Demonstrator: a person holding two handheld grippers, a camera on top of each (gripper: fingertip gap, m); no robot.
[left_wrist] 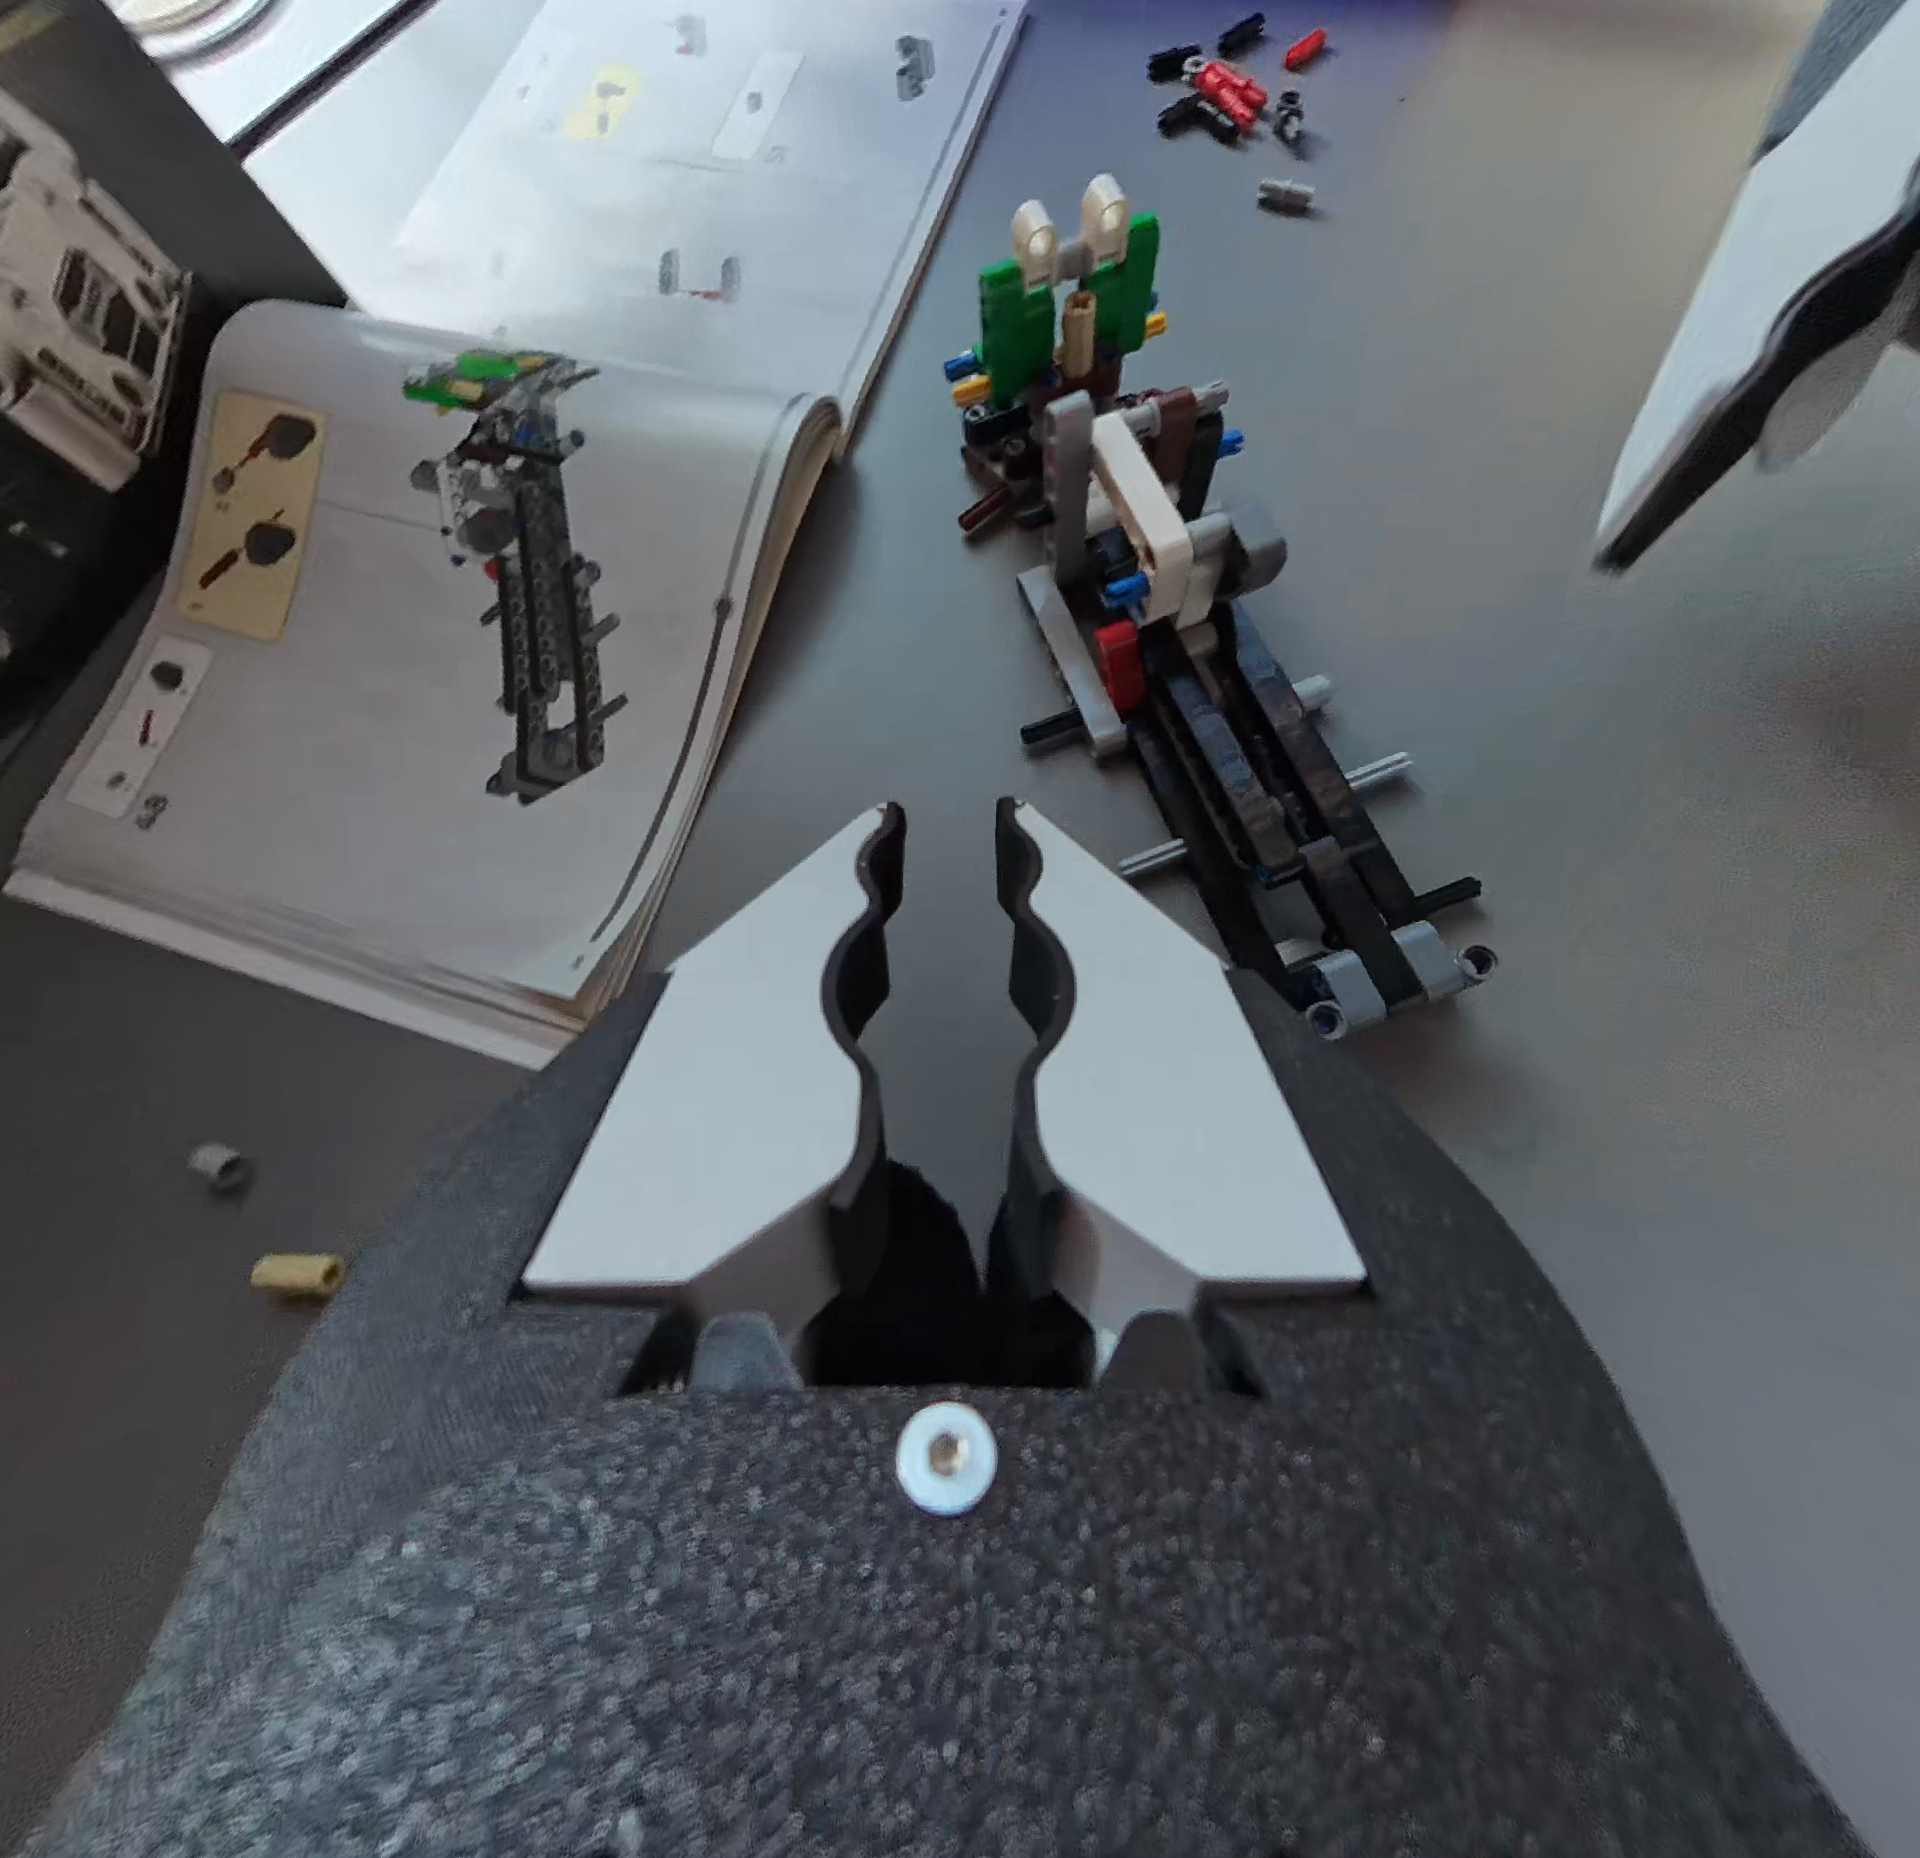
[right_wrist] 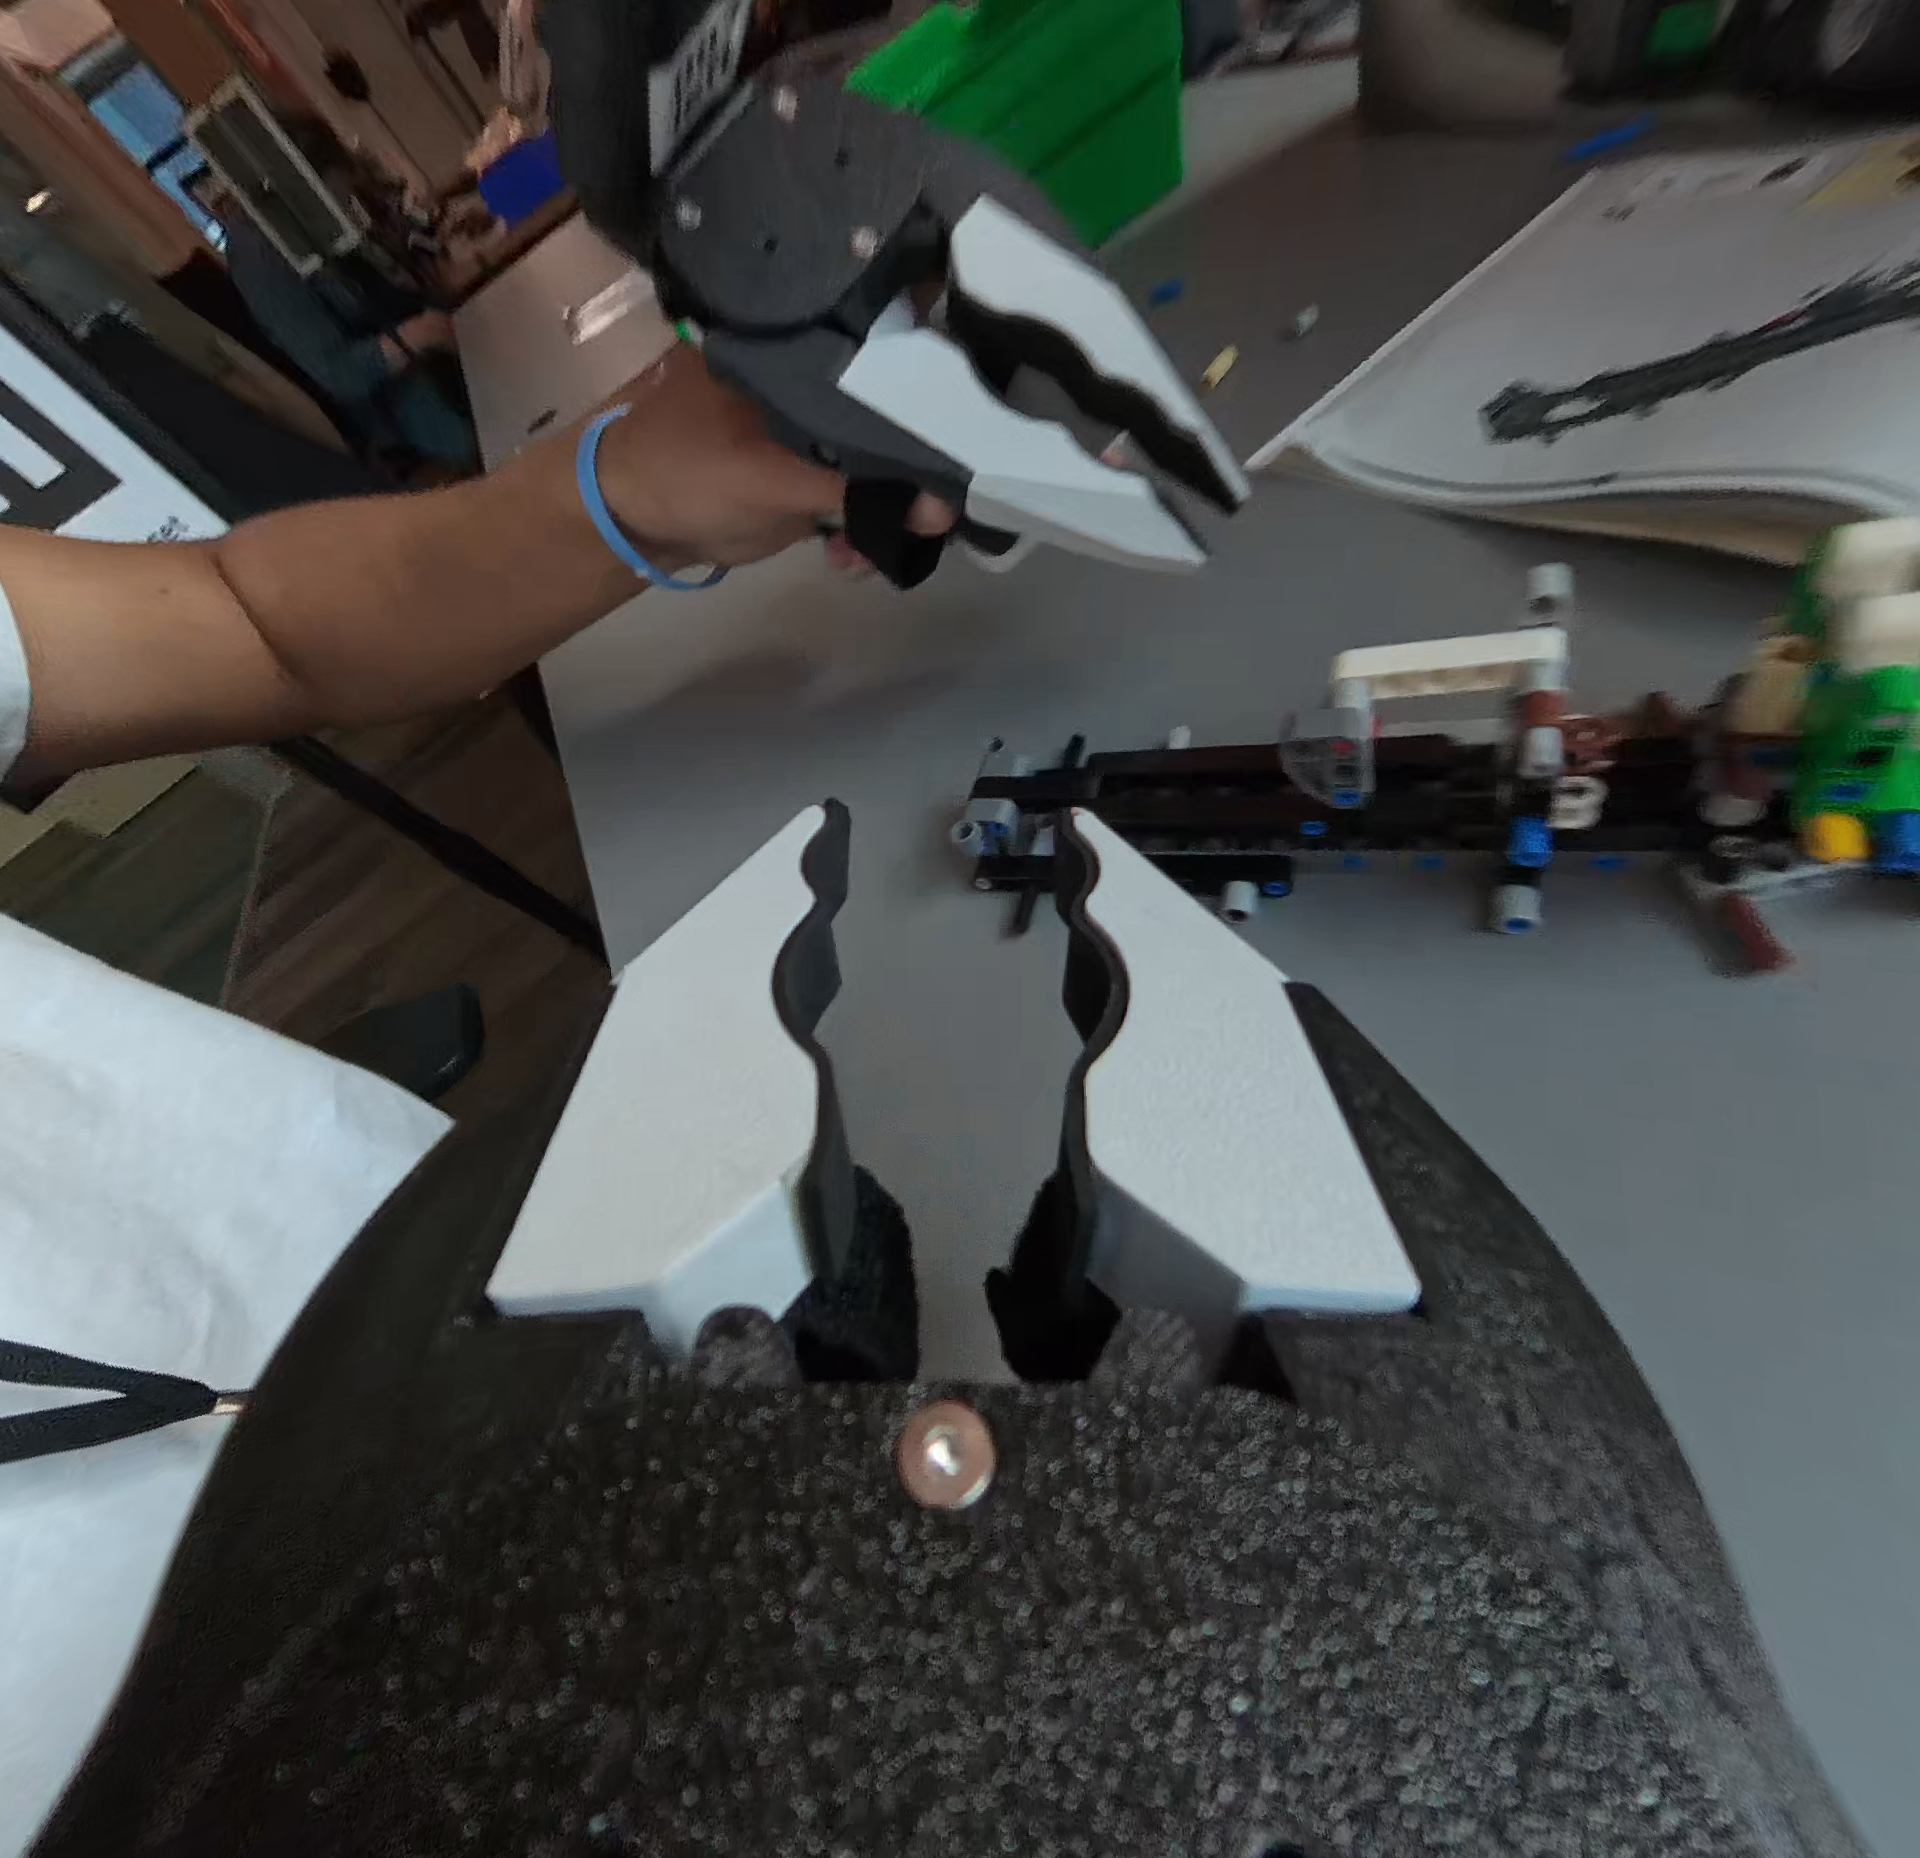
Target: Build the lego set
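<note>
A long partly built lego chassis (left_wrist: 1216,686) lies on the grey table, with black beams, grey axles, a cream frame and a green block at its far end. It also shows in the right wrist view (right_wrist: 1455,790). My left gripper (left_wrist: 948,811) is open and empty, just left of the chassis' near end. It shows in the right wrist view too (right_wrist: 1210,520), held in a hand above the table. My right gripper (right_wrist: 951,821) is open and empty, its right fingertip (right_wrist: 1081,842) near the chassis' end. It shows blurred at the right of the left wrist view (left_wrist: 1766,354).
An open instruction booklet (left_wrist: 499,520) lies left of the chassis. A heap of small red and black pins (left_wrist: 1226,83) and a grey connector (left_wrist: 1286,193) lie beyond it. A tan piece (left_wrist: 299,1273) and a grey bush (left_wrist: 220,1166) lie near left. The table edge (right_wrist: 566,769) runs left. From my left tips it is roughly 15 centimeters to the tan piece (left_wrist: 299,1273); from my right, 30 centimeters. The right camera catches it too, in the right wrist view (right_wrist: 1220,364).
</note>
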